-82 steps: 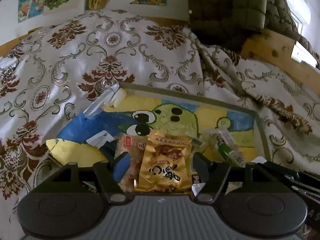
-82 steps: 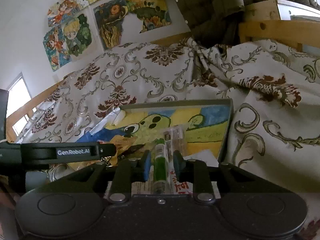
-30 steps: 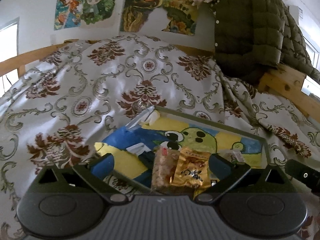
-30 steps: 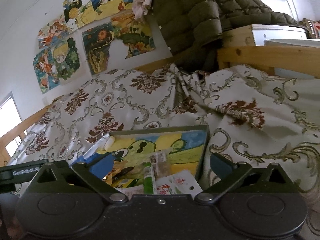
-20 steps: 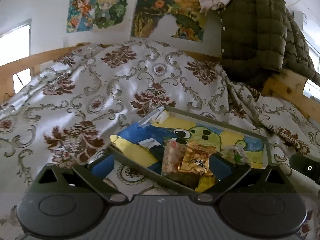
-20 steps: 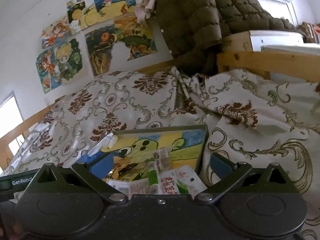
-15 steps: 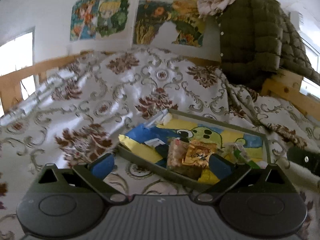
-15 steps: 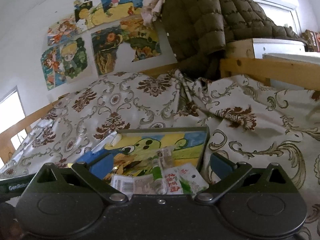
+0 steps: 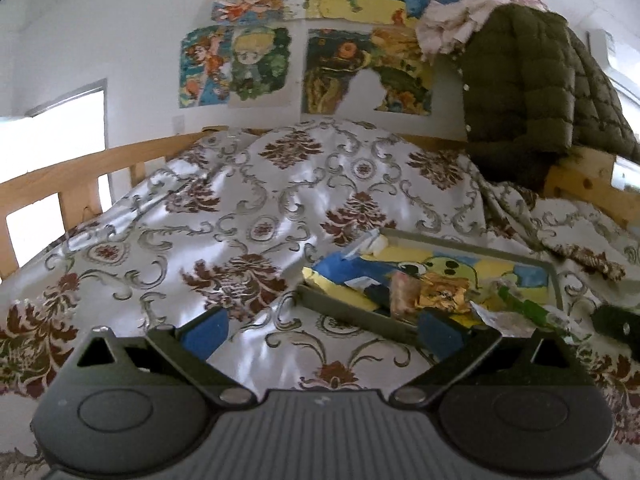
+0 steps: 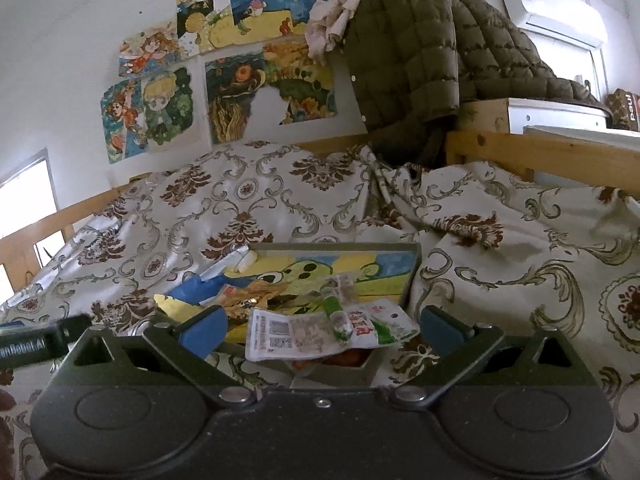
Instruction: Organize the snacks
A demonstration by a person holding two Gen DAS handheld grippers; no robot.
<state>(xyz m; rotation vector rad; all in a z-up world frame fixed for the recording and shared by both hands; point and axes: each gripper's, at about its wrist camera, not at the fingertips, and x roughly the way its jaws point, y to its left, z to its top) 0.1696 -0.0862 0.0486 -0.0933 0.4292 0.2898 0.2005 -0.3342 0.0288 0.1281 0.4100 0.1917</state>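
Both claws are seen spread wide and empty, held back from the tray: the left claw (image 9: 320, 330) hangs over the patterned bedspread (image 9: 256, 216) with the tray off toward its right finger, and the right claw (image 10: 322, 330) is lined up with the tray's near corner. The step in hand is judged to be a pause between placements, with the snacks gathered in the cartoon-printed tray (image 10: 336, 246) on the bed.

Read from left to right in the right wrist view, a blue packet (image 10: 192, 287) lies at the tray's left edge, then a gold foil packet (image 10: 256, 294), then a flat white pouch (image 10: 292, 334) overhanging the near rim, with a green-and-clear tube snack (image 10: 335, 314) lying on it. The tube's long axis runs from the near rim away toward the far wall of the tray; the pouch's long axis lies across, left to right.

The next move is judged to call for a check for loose snacks; none is seen on the bedspread. Otherwise, the overhanging pouch could be nudged inward.
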